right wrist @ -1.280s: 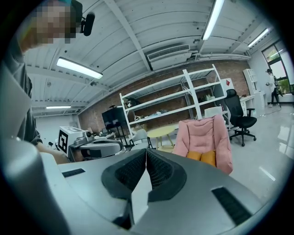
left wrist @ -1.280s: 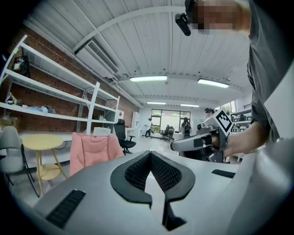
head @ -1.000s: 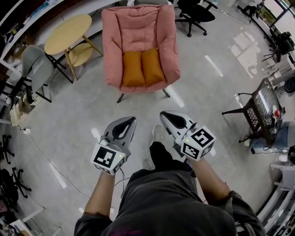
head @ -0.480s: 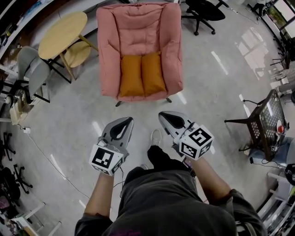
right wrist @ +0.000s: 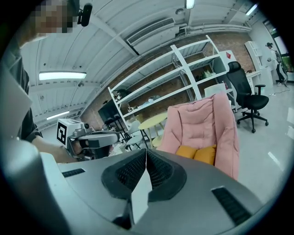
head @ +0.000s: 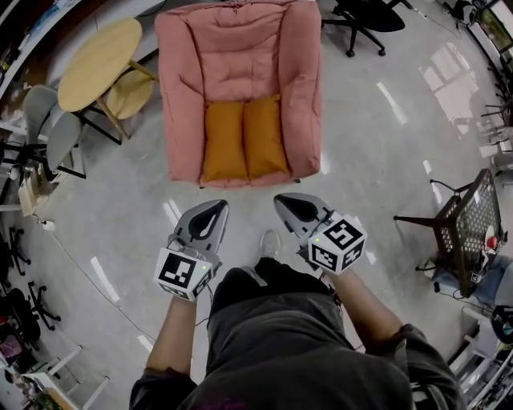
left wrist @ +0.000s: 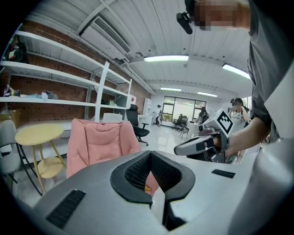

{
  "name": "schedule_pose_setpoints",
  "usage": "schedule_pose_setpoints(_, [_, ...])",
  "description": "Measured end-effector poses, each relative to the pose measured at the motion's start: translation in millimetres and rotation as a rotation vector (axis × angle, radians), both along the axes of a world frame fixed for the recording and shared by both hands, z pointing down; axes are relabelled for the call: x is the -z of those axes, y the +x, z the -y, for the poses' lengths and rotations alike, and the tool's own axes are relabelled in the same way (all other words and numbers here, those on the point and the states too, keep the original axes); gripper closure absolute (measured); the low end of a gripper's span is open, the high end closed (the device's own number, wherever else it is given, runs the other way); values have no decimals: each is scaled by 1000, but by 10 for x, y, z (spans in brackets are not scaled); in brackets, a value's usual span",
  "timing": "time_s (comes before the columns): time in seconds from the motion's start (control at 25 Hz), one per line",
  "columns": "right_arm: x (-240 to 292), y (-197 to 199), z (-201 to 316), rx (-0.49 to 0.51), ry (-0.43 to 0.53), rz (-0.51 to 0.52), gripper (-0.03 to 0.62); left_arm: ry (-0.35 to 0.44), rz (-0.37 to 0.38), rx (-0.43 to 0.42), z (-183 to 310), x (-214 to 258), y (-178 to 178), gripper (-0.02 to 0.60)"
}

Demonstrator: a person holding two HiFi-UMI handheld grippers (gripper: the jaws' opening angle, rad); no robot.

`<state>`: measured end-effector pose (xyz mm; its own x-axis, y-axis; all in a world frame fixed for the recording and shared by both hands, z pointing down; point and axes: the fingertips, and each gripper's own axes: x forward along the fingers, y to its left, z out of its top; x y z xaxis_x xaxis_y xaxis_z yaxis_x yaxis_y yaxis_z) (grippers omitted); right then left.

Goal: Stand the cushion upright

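An orange cushion [head: 243, 138] lies flat on the seat of a pink armchair [head: 238, 56]; it shows again in the right gripper view as the cushion [right wrist: 198, 153]. In the head view my left gripper [head: 217, 207] and right gripper [head: 280, 200] hang side by side over the floor, just short of the chair's front edge. Both are shut with nothing between their jaws. In the left gripper view the armchair [left wrist: 98, 142] stands ahead, and the cushion is mostly hidden behind the jaws.
A round yellow side table [head: 98, 53] with a lower shelf stands left of the armchair, grey chairs [head: 48, 120] beyond it. Black office chairs [head: 370, 14] stand at the back right. A dark wire rack [head: 463, 232] stands at the right. The person's legs and shoe [head: 269, 243] are below the grippers.
Both grippers and the person have moved forward toward the armchair, which now looms larger and nearer. Both jaws stay shut.
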<state>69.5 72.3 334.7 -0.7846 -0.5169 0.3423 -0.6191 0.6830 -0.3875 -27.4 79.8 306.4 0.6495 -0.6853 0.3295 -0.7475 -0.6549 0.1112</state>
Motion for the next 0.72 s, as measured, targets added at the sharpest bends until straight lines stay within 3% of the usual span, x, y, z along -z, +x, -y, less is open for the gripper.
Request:
schedule_pose_setpoints(0.32, [-727,11,392,-18,-84,-64,577,-82,0,17,373,-697,-60,572])
schedule_pose_setpoints(0.56, [-1470,-28,615,-74,-158,-135,577,-178,65,29,591,-1582,-292,569])
schedule_pose_setpoints(0.6, [-1583,-28,679,-83,-166,-153,576,-196,84,30,644,-1738,-350,553])
schedule_pose_setpoints(0.68, [-1827,9,822,-101,-179,-199,569,-237,136,35,752,-2080,-478,456])
schedule_pose_setpoints(0.72, [-1970,51,893,-110,-190,-228,520,-261,163,38,798,-2260,-545,431])
